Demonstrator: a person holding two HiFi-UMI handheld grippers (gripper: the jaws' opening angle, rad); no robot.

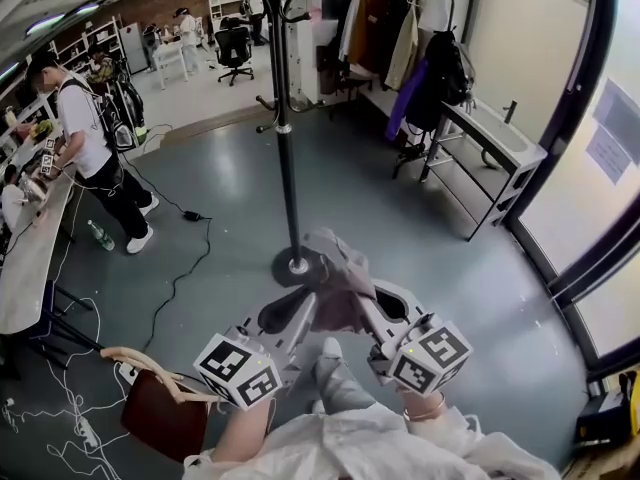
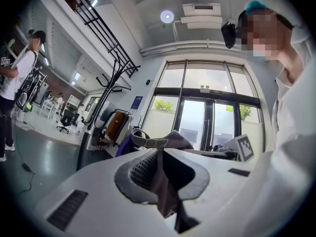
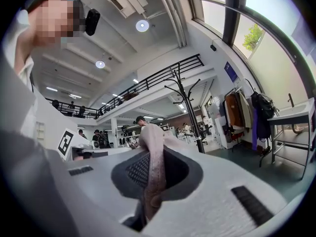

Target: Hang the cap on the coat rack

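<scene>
A mauve-grey cap (image 1: 338, 280) hangs in the air between both grippers, in front of the black coat rack (image 1: 285, 148). My left gripper (image 1: 300, 313) is shut on the cap's left edge, and the fabric (image 2: 160, 181) runs between its jaws. My right gripper (image 1: 372, 313) is shut on the cap's right edge, where a fold of the cap (image 3: 150, 174) is pinched between its jaws. In the left gripper view the cap's strap (image 2: 148, 142) shows ahead. The rack's hooks (image 3: 181, 85) rise ahead in the right gripper view. The rack's round base (image 1: 296, 266) lies just beyond the cap.
A clothes rail with coats (image 1: 395, 38) and a grey bench (image 1: 490, 158) stand at the back right. A person (image 1: 95, 158) stands at a long table (image 1: 30, 258) on the left. A red-brown chair (image 1: 160, 408) is near my left. A black cable (image 1: 185, 258) crosses the floor.
</scene>
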